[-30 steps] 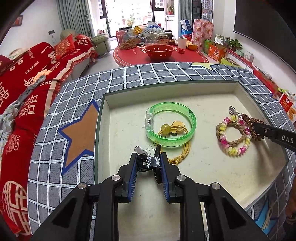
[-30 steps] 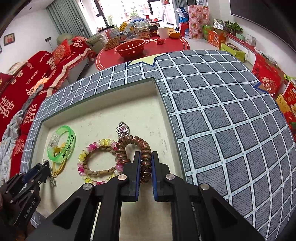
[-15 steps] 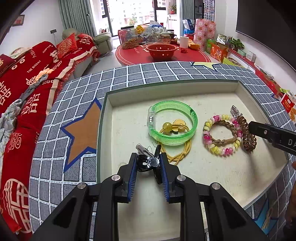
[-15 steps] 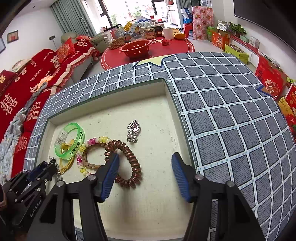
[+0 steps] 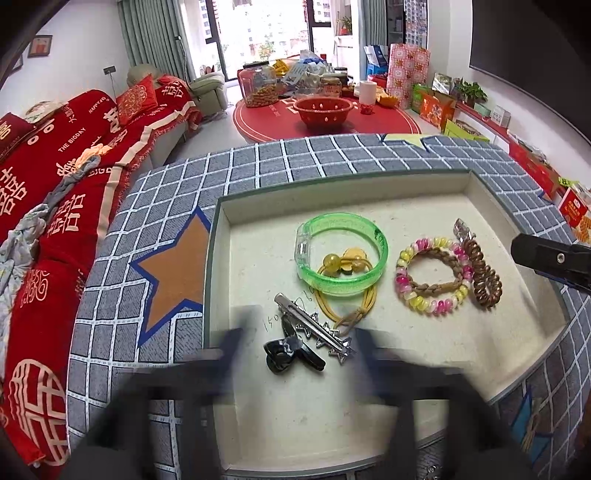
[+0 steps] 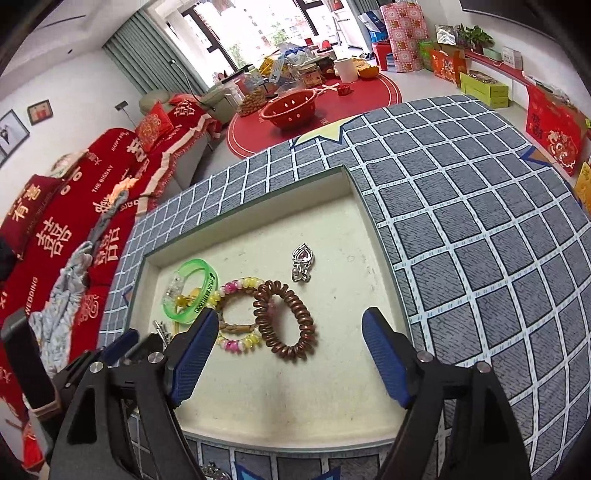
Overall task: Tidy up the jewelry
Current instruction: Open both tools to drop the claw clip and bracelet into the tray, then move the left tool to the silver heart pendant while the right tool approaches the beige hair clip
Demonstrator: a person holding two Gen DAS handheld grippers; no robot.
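Checked cloth under cream tray (image 5: 221,258): both claws just sprang wide, empty, left gripper (image 5: 299,354) around dropped star clip (image 5: 314,328), right gripper (image 6: 288,358) around brown coil tie (image 6: 284,317); back straight out without nudging either piece.

- Bright daylight from windows (image 5: 266,33) far ahead, slightly blown out.
- Left gripper (image 5: 299,354) smeared by motion blur.
- Fisheye bending, dark corners.
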